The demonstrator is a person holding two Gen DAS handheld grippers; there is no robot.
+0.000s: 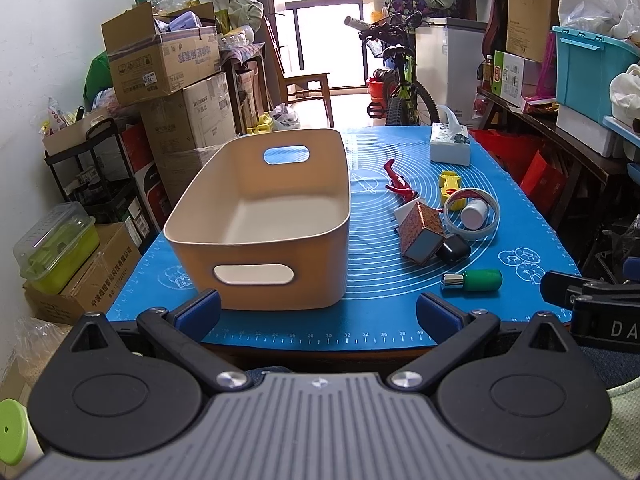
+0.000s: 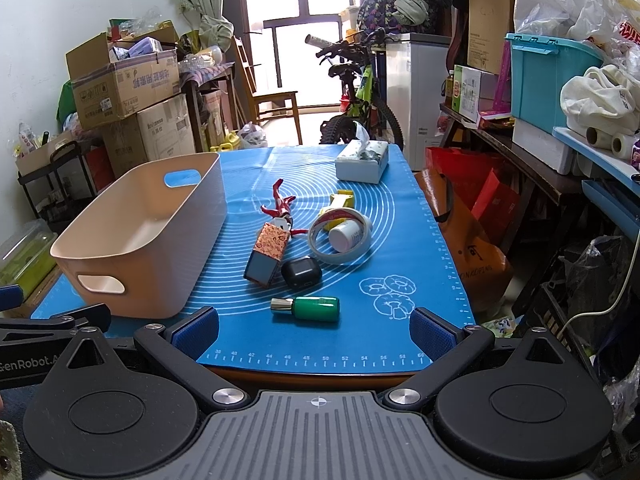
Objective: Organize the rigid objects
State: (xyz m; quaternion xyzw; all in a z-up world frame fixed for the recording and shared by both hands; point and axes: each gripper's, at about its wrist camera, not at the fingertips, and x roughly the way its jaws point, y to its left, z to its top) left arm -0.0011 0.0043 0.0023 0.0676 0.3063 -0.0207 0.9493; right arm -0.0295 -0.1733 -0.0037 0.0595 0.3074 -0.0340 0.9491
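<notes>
Cluttered storage surrounds a counter (image 2: 424, 344) covered by a blue measuring mat. Both claws hover at its near edge, spread wide and holding nothing: the left claw (image 1: 318, 312) faces the beige bin (image 1: 260, 216), which sits empty just ahead of it; the right claw (image 2: 314, 330) faces the loose items.

Just ahead of the right claw lies one green bottle (image 2: 316, 308) on its side. Beyond it sit one black case (image 2: 301, 272) and one patterned box (image 2: 269, 252), touching. Farther ahead and right, one tape ring (image 2: 340, 236) encircles one white bottle (image 2: 347, 236); past those are one red figure (image 2: 280, 204), one yellow piece (image 2: 342, 200) and one tissue box (image 2: 362, 162).

Risks, as I judge them: the round green bottle could roll away if a finger nudges it, and grabbing the tape ring may drag the white bottle along. The box and case, being crowded, could get knocked together.
</notes>
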